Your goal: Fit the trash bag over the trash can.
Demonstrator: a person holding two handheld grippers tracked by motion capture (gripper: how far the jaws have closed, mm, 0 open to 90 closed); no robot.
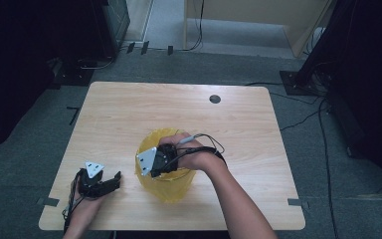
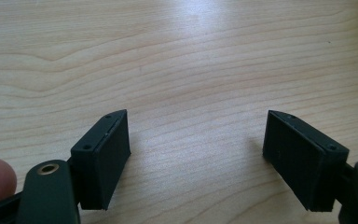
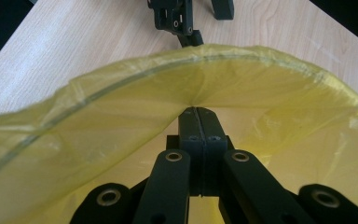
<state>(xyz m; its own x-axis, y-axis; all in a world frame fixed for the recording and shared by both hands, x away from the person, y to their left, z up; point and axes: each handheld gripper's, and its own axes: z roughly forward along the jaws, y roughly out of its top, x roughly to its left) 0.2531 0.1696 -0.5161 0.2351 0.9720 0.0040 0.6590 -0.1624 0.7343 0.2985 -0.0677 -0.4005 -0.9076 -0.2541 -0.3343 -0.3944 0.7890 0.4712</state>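
Two hand-held grippers, both black. Left gripper [image 1: 110, 180] carrying a pale grey three-cornered plate [image 1: 94, 168] on top, dotted with small dark holes; a bundle of thin cables [image 1: 71, 199] trailing back from it. Right gripper [image 1: 146, 167] wearing the same grey plate [image 1: 147, 159]; black cables [image 1: 210, 144] looping off behind, one ending in a grey plug. Jaws showing up close as flat black links with brass-ringed pivot holes and small recessed screws. Pads [image 2: 103, 156] looking like blocky, matte black slabs with slanted faces. Forearms bare, no sleeves, gloves or watch showing.
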